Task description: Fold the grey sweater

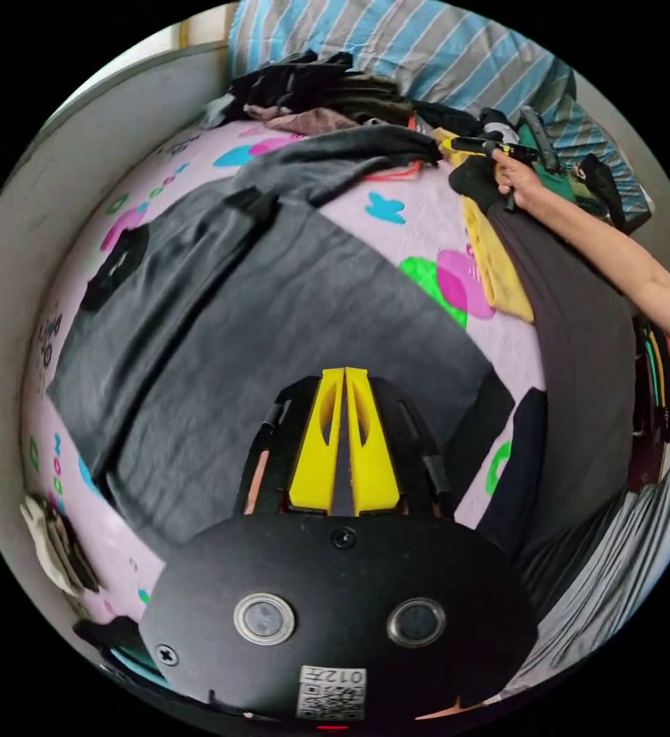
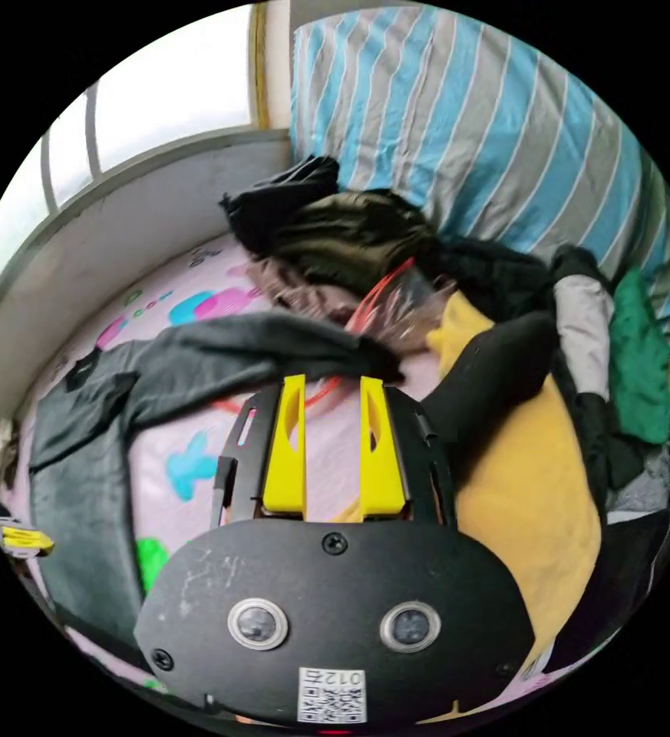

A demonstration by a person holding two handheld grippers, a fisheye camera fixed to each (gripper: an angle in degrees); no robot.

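The grey sweater [image 1: 273, 322] lies spread on a pink patterned sheet [image 1: 419, 223], one sleeve [image 1: 335, 157] stretched toward the far clothes pile. My left gripper [image 1: 344, 374] hovers over the sweater's body with its yellow jaws shut together; I cannot tell if any cloth is pinched. A hand [image 1: 520, 183] holds the right gripper [image 1: 496, 146] just past the sleeve's cuff. In the right gripper view, the right gripper [image 2: 333, 381] stands open, with the sleeve's cuff [image 2: 373, 359] just beyond its tips and the sweater's body [image 2: 81, 476] at the left.
A heap of dark clothes [image 2: 327, 223] and a yellow garment [image 2: 519, 476] lie by a blue-and-grey striped pillow [image 2: 465, 130]. Another dark grey garment [image 1: 580, 345] lies along the bed's right side. A grey wall [image 1: 12, 253] and window [image 2: 166, 92] border the bed.
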